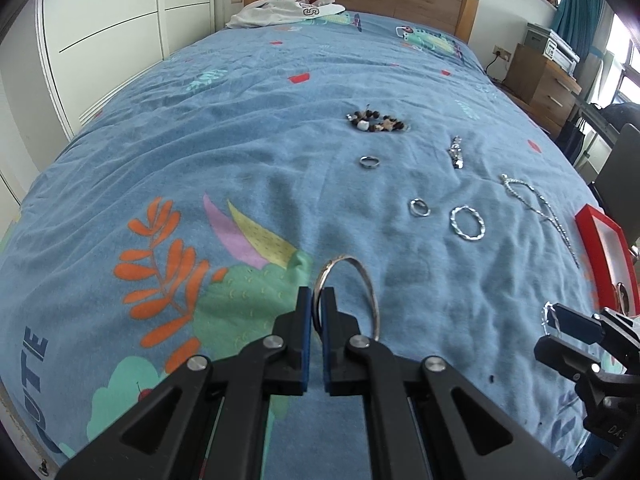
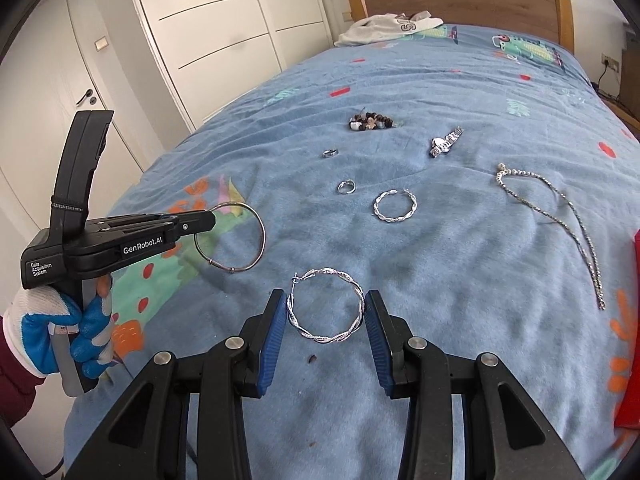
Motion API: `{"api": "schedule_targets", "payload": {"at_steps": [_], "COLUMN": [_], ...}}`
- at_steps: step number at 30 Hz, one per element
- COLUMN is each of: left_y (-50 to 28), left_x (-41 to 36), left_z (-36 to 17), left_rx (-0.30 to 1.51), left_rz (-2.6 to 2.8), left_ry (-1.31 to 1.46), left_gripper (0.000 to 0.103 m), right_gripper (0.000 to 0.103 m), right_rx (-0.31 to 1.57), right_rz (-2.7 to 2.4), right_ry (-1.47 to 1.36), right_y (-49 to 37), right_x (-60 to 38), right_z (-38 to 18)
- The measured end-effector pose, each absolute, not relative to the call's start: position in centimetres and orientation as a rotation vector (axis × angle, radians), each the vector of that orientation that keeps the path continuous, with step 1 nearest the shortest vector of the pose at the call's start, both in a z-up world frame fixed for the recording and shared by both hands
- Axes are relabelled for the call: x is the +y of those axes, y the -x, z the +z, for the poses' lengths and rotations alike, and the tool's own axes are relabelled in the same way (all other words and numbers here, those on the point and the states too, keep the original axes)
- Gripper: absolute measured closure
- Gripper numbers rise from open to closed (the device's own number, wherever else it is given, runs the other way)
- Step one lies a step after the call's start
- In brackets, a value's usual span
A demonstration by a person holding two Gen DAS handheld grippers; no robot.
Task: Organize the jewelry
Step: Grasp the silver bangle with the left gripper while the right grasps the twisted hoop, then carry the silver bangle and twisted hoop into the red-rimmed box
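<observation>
Now your left gripper [image 1: 317,312] clamps the thin plain silver bangle [image 1: 352,292]. Your right gripper [image 2: 325,320] pinches the twisted silver hoop earring [image 2: 326,306]. Next, likely carry both right to the red box [image 1: 608,252].

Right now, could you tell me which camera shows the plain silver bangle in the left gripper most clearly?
The right wrist view: the bangle shows as a full side-on loop, pinched by the left gripper. The left wrist view sees it foreshortened, partly behind the fingers.

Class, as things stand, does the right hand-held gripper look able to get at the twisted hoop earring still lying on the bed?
Probably not yet: the right hand-held gripper already holds a matching hoop between its pads. Nothing blocks the path to the lying earring, though.
</observation>
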State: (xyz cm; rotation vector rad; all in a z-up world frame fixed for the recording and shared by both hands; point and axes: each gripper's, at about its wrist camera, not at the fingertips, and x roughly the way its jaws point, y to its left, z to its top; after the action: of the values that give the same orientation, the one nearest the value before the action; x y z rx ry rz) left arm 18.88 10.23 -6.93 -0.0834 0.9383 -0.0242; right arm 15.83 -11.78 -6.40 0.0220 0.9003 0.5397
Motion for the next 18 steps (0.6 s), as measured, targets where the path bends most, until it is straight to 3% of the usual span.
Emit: {"api": "schedule_targets", "payload": {"at_steps": [18], "left_y": [-17.7], "left_x": [7.1], "left_z": [-5.0], "left_rx": [0.917], "left_rz": [-0.061], "left_ry": [0.027], "left_gripper": [0.100], "right_gripper": [0.063], "right_rx": [0.868], "right_rz": [0.512], "right_ry": [-0.065], "right_y": [-14.3], "right_x": [-14.8], "right_z": [-5.2]}}
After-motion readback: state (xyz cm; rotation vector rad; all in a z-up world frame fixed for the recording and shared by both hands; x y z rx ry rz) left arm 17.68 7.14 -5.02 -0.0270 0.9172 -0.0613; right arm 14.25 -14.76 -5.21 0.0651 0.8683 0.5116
